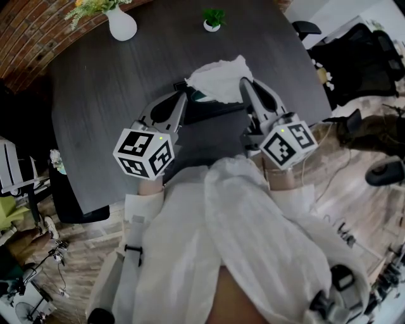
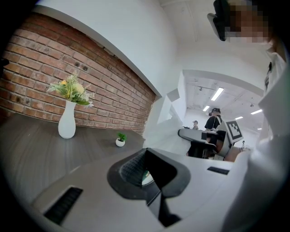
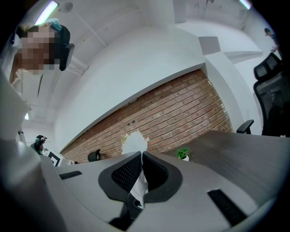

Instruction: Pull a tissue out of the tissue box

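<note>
A crumpled white tissue (image 1: 218,77) stands up from a flat dark tissue box (image 1: 212,109) on the dark table (image 1: 107,95). My right gripper (image 1: 244,82) is shut on the tissue's right side. In the right gripper view the tissue (image 3: 134,141) sticks up past the right gripper (image 3: 140,157) and hangs below the pads. My left gripper (image 1: 184,93) is shut, with its tip at the box's left end beside a green patch (image 1: 200,96). In the left gripper view a white-green bit (image 2: 146,177) shows low behind the left gripper (image 2: 145,152). Nothing pokes out past its tips.
A white vase with flowers (image 1: 121,23) stands at the table's far left, and also shows as a vase (image 2: 67,122) before the brick wall. A small potted plant (image 1: 213,19) sits at the far edge. Office chairs (image 1: 354,57) stand to the right. My white sleeves fill the foreground.
</note>
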A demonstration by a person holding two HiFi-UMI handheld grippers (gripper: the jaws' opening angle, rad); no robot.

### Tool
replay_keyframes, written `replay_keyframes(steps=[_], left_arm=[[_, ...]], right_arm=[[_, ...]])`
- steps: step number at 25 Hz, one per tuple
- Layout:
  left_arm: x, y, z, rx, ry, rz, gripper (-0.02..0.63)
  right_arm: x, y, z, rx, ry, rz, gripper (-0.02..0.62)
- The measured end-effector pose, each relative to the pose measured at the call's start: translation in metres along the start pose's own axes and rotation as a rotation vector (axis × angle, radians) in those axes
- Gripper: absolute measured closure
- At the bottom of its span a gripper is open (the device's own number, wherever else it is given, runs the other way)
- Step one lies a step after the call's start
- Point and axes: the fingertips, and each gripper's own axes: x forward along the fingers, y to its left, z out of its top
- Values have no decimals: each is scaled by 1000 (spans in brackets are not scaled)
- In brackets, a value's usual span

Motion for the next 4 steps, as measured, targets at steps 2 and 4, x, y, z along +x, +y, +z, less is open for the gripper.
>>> replay_keyframes(steps=[2, 4], left_arm=[[0, 1, 0, 0, 2, 3, 601], [-1, 2, 0, -2, 4, 6, 601]], right_arm=[[0, -1, 0, 1, 2, -2, 586], [0, -3, -1, 2, 4, -5, 586]])
